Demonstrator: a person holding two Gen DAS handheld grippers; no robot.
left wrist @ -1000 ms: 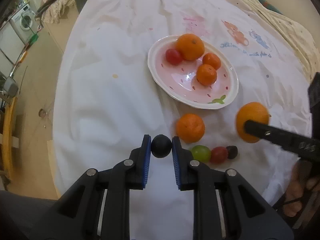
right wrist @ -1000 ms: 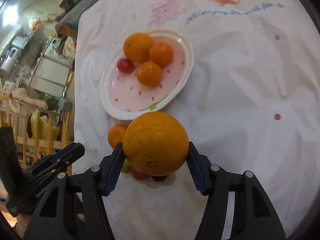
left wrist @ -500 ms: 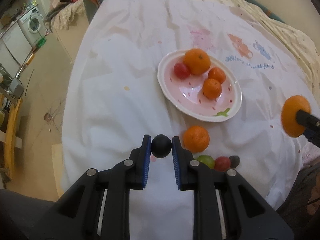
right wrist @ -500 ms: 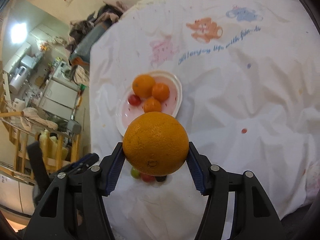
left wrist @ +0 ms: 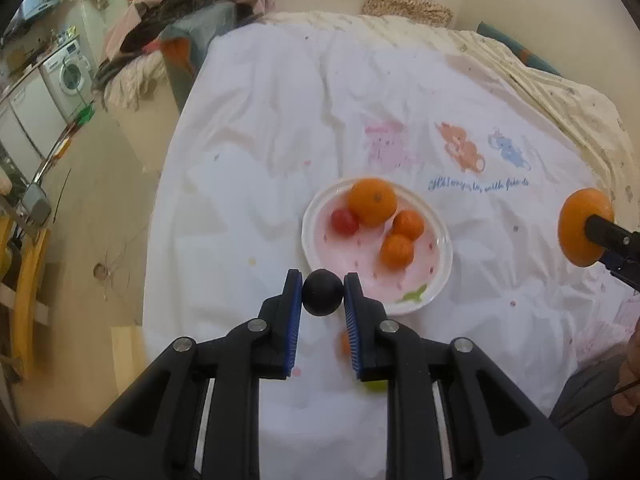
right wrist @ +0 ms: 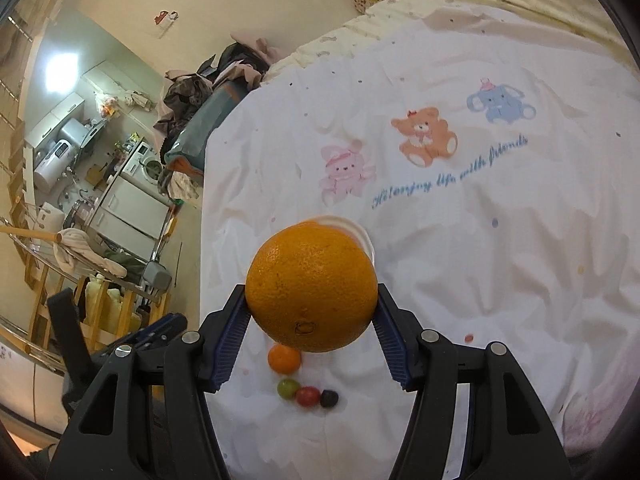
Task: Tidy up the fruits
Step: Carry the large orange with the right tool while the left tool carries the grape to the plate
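My left gripper (left wrist: pixel 322 294) is shut on a small dark round fruit (left wrist: pixel 322 292), held high above the white sheet, just in front of the pink plate (left wrist: pixel 438 276). The plate holds a big orange (left wrist: pixel 372 201), two tangerines (left wrist: pixel 407 224) and a red tomato (left wrist: pixel 344 221). My right gripper (right wrist: pixel 311 316) is shut on a large orange (right wrist: pixel 311 287), also raised; the orange shows at the right in the left wrist view (left wrist: pixel 582 232). On the sheet below lie a tangerine (right wrist: pixel 284 359), a green fruit (right wrist: pixel 287 388), a red fruit (right wrist: pixel 307 396) and a dark fruit (right wrist: pixel 329 399).
The white sheet (left wrist: pixel 280 128) with cartoon animal prints covers a bed. Its left edge drops to the floor (left wrist: pixel 100 200). A pile of clothes (left wrist: pixel 180 36) lies at the far left corner. A pillow (left wrist: pixel 408 4) sits by the wall. A washing machine (left wrist: pixel 68 76) stands far left.
Both grippers have risen and pulled back from the sheet with their fruit. The plate and loose fruits look smaller and lower in both views.
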